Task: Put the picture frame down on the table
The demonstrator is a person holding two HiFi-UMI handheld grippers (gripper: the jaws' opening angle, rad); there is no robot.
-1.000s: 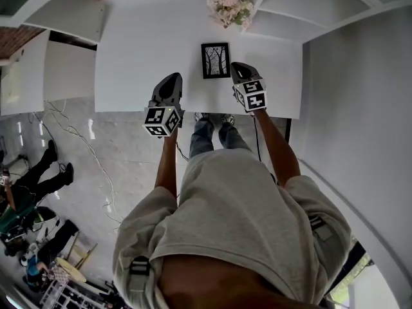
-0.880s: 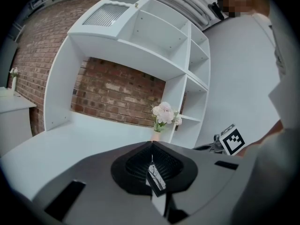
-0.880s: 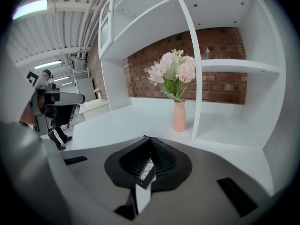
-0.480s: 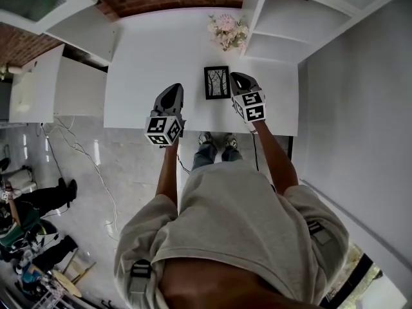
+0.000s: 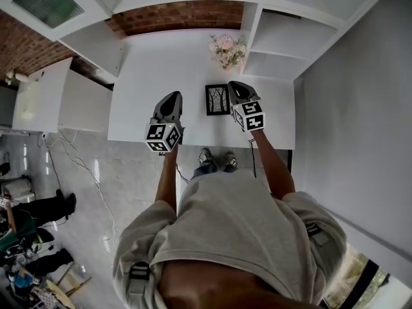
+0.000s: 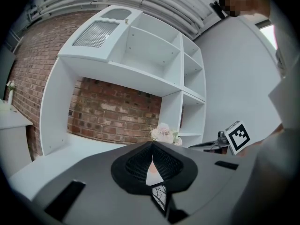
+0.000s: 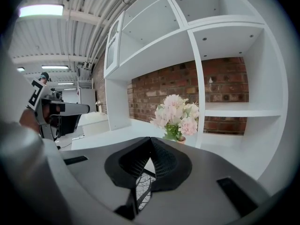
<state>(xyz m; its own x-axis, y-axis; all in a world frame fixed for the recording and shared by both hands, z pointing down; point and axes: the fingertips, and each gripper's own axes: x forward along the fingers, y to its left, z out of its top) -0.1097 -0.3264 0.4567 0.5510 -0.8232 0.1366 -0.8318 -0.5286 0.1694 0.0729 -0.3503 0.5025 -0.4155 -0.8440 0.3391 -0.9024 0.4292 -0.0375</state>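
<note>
The black picture frame [image 5: 217, 100], with a tree drawing in it, lies face up on the white table [image 5: 154, 76] near its front edge. My right gripper [image 5: 235, 85] hovers right beside the frame's right edge, jaws shut with nothing in them. My left gripper [image 5: 172, 97] hangs to the frame's left, a little apart, also shut and holding nothing. In the left gripper view a strip of the frame [image 6: 159, 196] shows through the slot under the closed tips [image 6: 152, 145]. The right gripper view shows the same under its tips [image 7: 151, 139], with the frame [image 7: 143, 191] below.
A pot of pink flowers [image 5: 226, 49] stands at the table's back, just beyond the frame. White shelving [image 5: 277, 37] rises behind and to the right, against a brick wall [image 5: 180, 15]. The table's front edge lies just under my wrists. People [image 5: 32, 205] are on the floor far left.
Both grippers have risen above the table, still shut. The frame has stayed where it lies. The head view has tipped up, so more brick wall and shelving shows.
</note>
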